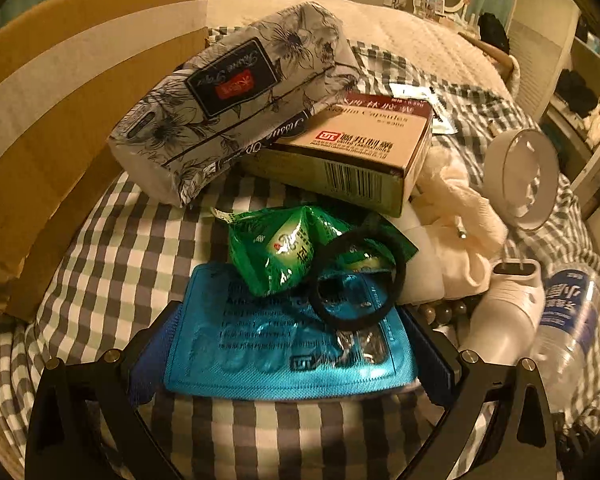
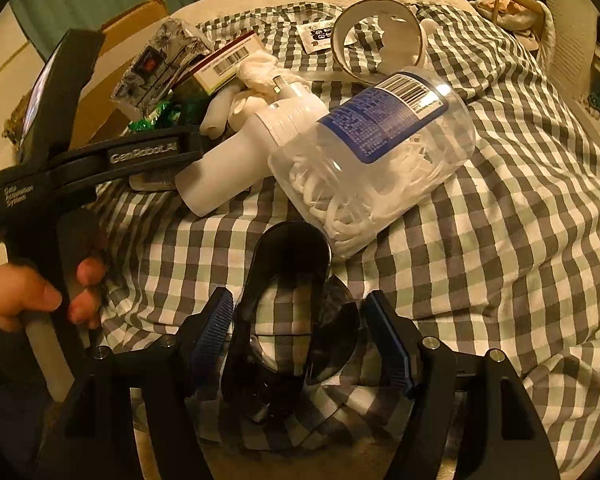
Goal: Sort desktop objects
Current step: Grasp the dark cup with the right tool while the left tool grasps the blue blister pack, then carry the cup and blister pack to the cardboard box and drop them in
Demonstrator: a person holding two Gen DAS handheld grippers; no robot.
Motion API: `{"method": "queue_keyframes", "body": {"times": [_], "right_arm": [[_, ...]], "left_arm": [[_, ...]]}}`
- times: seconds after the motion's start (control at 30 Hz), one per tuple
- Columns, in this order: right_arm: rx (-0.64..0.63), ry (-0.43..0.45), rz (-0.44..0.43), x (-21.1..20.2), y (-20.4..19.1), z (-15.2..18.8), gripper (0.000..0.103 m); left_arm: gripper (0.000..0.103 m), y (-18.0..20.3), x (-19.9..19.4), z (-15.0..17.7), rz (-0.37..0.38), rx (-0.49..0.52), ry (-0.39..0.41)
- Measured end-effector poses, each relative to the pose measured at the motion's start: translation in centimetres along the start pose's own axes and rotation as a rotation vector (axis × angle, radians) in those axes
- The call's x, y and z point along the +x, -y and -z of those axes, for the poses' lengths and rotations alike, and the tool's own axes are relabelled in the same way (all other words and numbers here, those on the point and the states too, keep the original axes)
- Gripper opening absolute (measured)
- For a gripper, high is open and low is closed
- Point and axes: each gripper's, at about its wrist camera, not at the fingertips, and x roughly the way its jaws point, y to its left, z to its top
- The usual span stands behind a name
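The left gripper [image 1: 292, 340] is matte black, with two angular arms that each carry round silver screw heads on top. Its fingers [image 1: 158, 344] are faced with ribbed blue pads. The right gripper [image 2: 300, 344] has the same build: black arms, silver screws, and blue grooved pads [image 2: 214, 336] on the inner faces. Seen from the right wrist camera, the left gripper's black body bears raised "GenRobot.AI" lettering and small white print reading "Data Acquisition System". A hand [image 2: 40, 296] wraps its pale grey handle.
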Motion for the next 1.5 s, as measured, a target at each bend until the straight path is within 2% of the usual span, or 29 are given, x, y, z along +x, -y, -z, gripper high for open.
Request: {"method": "queue_keyframes", "body": {"times": [0.1,0.3,0.5,0.6,0.97,1.1,1.47,1.5], "right_arm": [[-0.015,0.001,0.014,-0.2,-0.3,0.1,0.062],[0.018,0.014,0.002,-1.6,0.2,0.2,0.062],[0.042,0.064,-0.015,-4.3,0.3,-0.3,0.062],[0.044,0.098,-0.013,-5.7,-0.1,-1.1,0.062],[0.029,0.237,-0.002,-10.3,-3.8,-4.3,0.062],[0.05,0.281,-0.037,-12.4,-4.6,-5.5,0.062],[0.011,0.378,-0.019,-15.8,-8.3,-9.2,0.058],[0.005,0.383,-0.028,-16.0,-8.7,-9.6,0.041]], "left_arm": [[0.1,-0.1,-0.3,0.2,0.009,0.009,-0.003],[0.1,-1.4,-2.2,0.9,0.064,0.009,-0.02],[0.1,-2.8,-5.5,1.7,0.125,0.006,-0.055],[0.1,-2.9,-7.3,1.6,0.144,0.017,-0.04],[0.1,-3.5,-15.4,-0.6,0.143,0.095,0.196],[0.1,-4.6,-17.1,-2.7,0.144,0.102,0.274],[0.1,-9.8,-21.9,-7.2,0.129,0.095,0.487],[0.1,-10.1,-22.2,-7.5,0.128,0.092,0.499]]}}
